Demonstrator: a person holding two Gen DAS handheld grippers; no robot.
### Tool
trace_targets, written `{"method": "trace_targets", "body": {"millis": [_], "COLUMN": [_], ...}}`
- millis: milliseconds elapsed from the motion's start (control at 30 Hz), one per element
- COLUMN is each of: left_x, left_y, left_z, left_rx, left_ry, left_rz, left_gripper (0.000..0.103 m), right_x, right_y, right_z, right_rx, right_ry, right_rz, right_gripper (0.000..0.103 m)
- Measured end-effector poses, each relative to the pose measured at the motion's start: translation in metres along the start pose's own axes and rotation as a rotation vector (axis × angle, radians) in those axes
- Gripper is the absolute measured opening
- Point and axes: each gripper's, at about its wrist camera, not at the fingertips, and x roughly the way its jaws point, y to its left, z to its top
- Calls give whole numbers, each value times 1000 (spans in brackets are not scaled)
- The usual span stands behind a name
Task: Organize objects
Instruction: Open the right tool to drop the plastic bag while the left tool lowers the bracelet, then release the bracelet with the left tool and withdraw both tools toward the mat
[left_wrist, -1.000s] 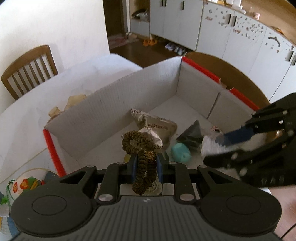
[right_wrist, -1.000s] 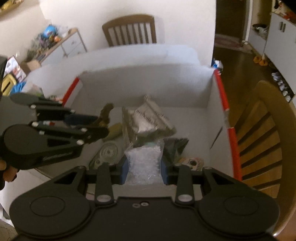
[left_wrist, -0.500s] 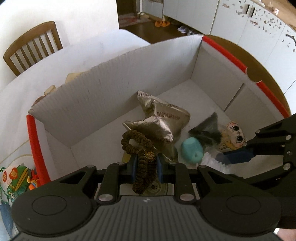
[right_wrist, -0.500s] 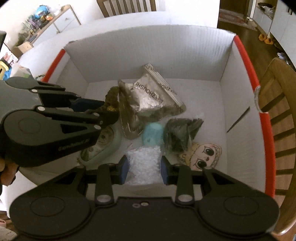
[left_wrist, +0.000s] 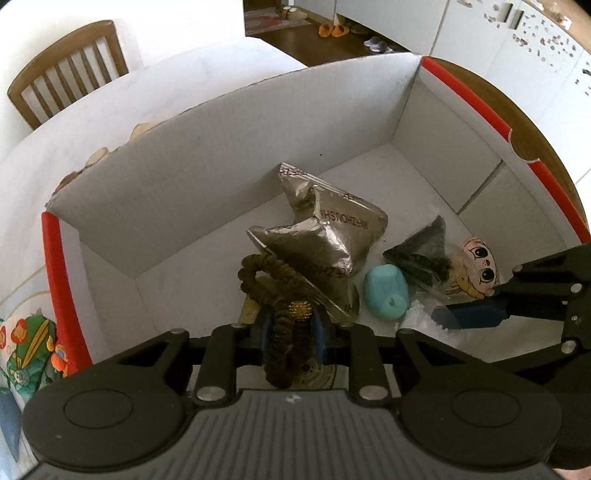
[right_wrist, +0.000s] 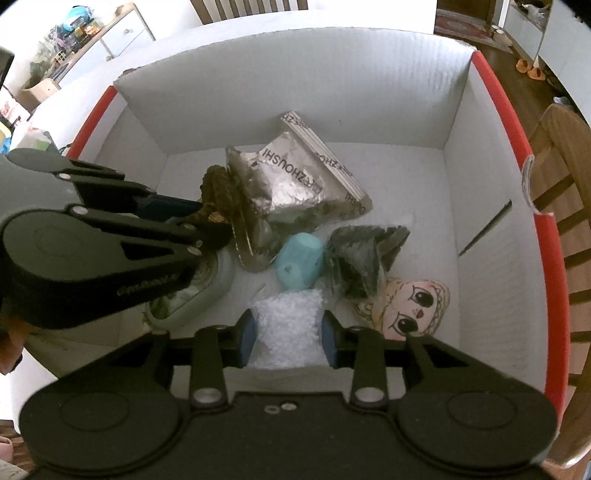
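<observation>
A white cardboard box with red edges (left_wrist: 207, 192) (right_wrist: 295, 92) holds a silver foil bag (left_wrist: 325, 236) (right_wrist: 295, 184), a teal object (left_wrist: 386, 291) (right_wrist: 299, 266), a dark bag (left_wrist: 421, 251) (right_wrist: 362, 254) and a cartoon-face item (left_wrist: 476, 266) (right_wrist: 410, 306). My left gripper (left_wrist: 291, 332) (right_wrist: 207, 221) is shut on a brown scrunchie (left_wrist: 277, 295) low inside the box, by the foil bag. My right gripper (right_wrist: 288, 336) (left_wrist: 465, 317) is shut on a clear bag of white granules (right_wrist: 286, 328) above the box floor.
A pale green case (right_wrist: 199, 295) lies under my left gripper. A wooden chair (left_wrist: 66, 70) stands beyond the white table (left_wrist: 184, 81). Another wooden chair (right_wrist: 565, 177) is right of the box. A colourful printed item (left_wrist: 29, 354) lies left of the box.
Both grippers have moved down into the box with their loads still held. The box contents look closer and larger now.
</observation>
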Motion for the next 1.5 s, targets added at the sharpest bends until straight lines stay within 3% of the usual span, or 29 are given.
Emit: {"method": "trace_targets", "body": {"millis": [400,700,1300,1333,1367,1400,1433,1500], "left_x": [-31,-67,-134,-137,-141,-144,-148,-156], "left_y": [9,12,29,31,34,38,41,50], "left_z": [-10,-20,-55,-58,-61,-65,-68,-75], "left_rx": [-26,-26,-3,-4,-5,-8,-12,-14], "left_ry": [-72,-167,-329,-335,-341,-349,-360,-382], "left_rz": [-19,-30,-71,-70,-65,-56,-52,-59], "left_gripper": [30,30,30,31,43,63,71,75], "right_x": [-38,-74,-107,-107,-108,-109,-111,-112], "right_y": [-6,-15,35,38,43,47,51,61], "right_z": [-23,-11,-18,-19,-19,-20,-20,-22], "right_rx": [-15,-21,-25,-22,-19,-14,-9,-3], "right_ry": [-97,-193,-361,-368,-375,-381,-385,-396], "right_rz": [51,88,73,71,70,73,77,78], "right_gripper": [47,60,70,72,73,74,77,78]}}
